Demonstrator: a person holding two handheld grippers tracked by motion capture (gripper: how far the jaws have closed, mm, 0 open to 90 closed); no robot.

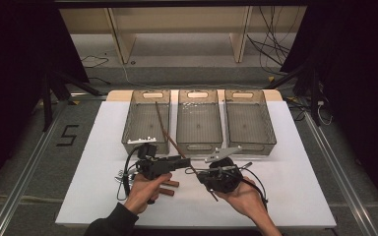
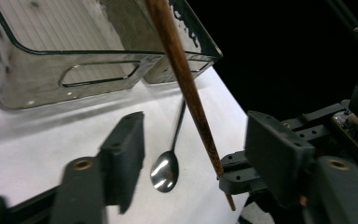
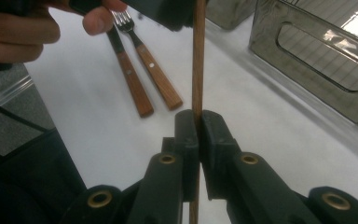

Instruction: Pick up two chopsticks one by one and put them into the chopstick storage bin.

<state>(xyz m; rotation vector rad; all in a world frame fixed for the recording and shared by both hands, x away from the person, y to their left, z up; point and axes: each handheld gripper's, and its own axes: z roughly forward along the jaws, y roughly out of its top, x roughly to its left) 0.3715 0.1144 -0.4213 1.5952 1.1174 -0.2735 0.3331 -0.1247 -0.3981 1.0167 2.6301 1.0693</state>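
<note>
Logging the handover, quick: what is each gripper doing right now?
Left gripper: open, jaws apart either side of the chopstick.
Right gripper: closed on the chopstick.

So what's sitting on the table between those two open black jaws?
In the left gripper view, a metal spoon lies on the white table between them, and the wooden stick slants past, clamped by the right gripper.
</note>
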